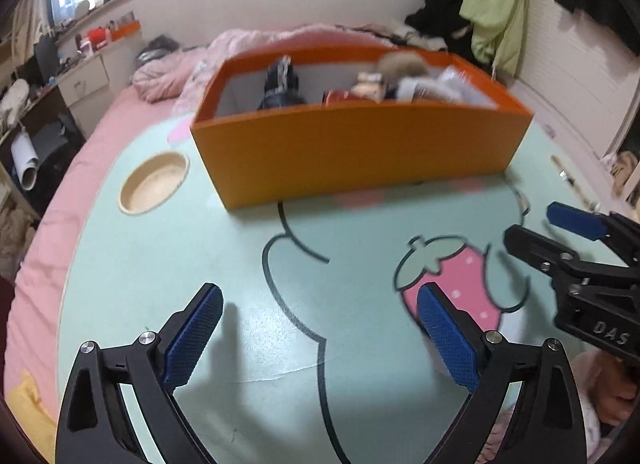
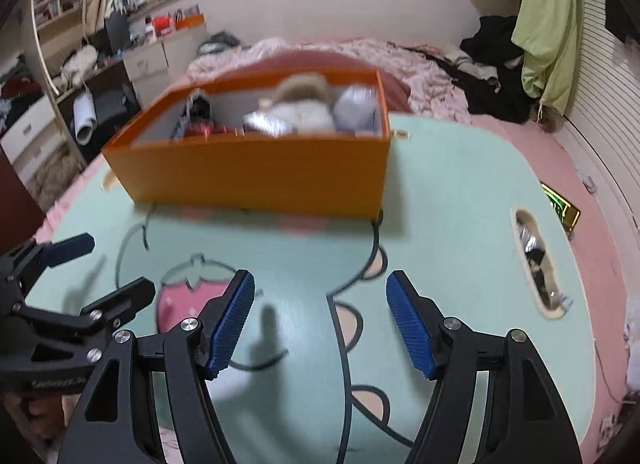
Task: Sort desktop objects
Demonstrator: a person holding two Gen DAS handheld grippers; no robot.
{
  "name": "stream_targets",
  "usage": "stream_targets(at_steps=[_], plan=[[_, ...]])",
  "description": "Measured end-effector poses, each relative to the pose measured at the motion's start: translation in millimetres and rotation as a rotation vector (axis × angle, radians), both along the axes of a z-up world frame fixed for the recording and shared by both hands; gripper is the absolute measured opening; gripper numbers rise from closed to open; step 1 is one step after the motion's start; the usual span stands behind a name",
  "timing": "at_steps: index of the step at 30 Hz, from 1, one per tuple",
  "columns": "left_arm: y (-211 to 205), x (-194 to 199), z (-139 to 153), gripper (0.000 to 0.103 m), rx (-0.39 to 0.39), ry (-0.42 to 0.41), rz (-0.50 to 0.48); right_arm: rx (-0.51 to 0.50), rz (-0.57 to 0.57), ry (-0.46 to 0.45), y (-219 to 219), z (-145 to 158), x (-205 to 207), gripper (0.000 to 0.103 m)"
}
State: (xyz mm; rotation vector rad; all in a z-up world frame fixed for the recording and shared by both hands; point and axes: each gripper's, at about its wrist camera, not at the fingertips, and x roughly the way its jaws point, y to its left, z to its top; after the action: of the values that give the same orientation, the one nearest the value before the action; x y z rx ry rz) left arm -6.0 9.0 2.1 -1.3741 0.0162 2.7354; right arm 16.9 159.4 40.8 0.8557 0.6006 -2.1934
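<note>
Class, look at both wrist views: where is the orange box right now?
The orange box sits at the far side of the green lap table, centred ahead of both open tools, with a round cup recess to its left.

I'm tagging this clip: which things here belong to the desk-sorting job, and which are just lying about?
Job:
- orange box holding sorted items
- left tongs, open
- right tongs, open
- green lap table

Lying about:
- pink bedding
- green cloth
- black clothes

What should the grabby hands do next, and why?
Probably look for leftovers: both the left gripper and right gripper are open and hold nothing, and the orange box already has things inside. I would move the right one toward the side slot, where some small items show.
</note>
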Motion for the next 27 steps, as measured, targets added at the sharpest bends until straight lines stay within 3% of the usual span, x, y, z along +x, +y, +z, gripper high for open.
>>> stream_targets(at_steps=[2, 6, 9, 27], plan=[[-0.3, 2.6, -1.8, 0.103, 0.005, 0.008, 0.006, 0.006, -0.010, -0.018, 2.5, -3.9, -5.2, 0.071], [-2.0, 4.9, -3.0, 0.103, 0.009, 0.012, 0.008, 0.059, -0.010, 0.044, 0.2, -13.7, 0.7, 0.091], [-3.3, 6.3, -3.9, 0.103, 0.008, 0.013, 0.009, 0.056, -0.039, 0.038, 4.2, -17.2, -5.6, 0.103], [-6.8, 7.3, -3.6, 0.103, 0.007, 0.013, 0.010, 0.054, -0.038, 0.041, 5.5, -17.6, -5.3, 0.103]])
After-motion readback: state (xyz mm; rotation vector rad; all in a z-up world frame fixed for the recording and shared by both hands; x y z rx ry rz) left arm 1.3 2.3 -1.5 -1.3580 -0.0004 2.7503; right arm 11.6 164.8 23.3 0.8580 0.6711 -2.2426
